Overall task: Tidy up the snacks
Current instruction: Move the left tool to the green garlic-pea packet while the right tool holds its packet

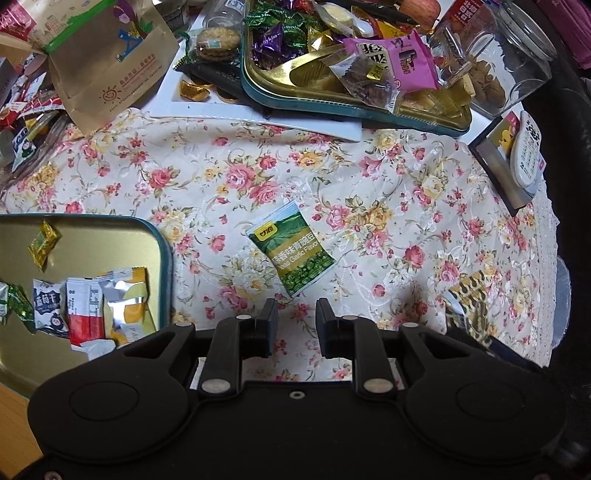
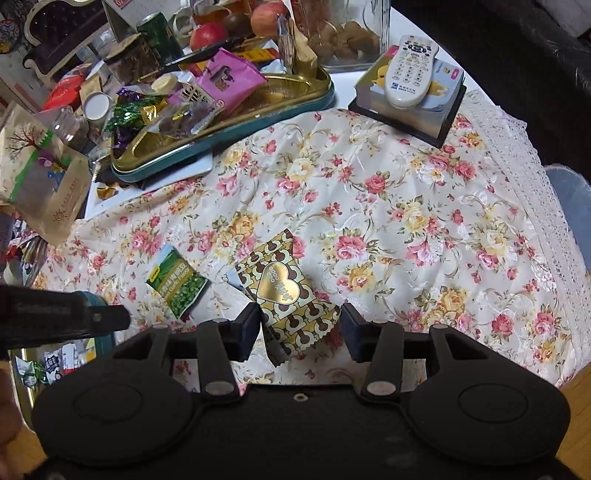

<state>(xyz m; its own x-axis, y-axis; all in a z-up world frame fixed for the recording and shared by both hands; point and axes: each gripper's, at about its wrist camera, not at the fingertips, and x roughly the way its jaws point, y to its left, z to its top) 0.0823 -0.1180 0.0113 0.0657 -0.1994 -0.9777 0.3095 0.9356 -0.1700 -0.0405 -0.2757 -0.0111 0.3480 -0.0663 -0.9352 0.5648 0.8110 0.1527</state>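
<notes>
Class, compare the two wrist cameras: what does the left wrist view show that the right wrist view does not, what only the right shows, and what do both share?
Only the left wrist view: the near tin's contents laid out clearly, including a blueberry packet and a red sachet.

Only the right wrist view: a heart-print snack pack between the open right hand-held gripper fingers, and red apples.

Both: the green pea packet on the floral tablecloth, the remote control, and the far tin tray.

Glossy foil pea packet [image 1: 290, 252]; sheeny floral cloth [image 1: 369, 192]; shiny gold metal tray [image 1: 92, 229]; matt black plastic fingers [image 1: 266, 325].
</notes>
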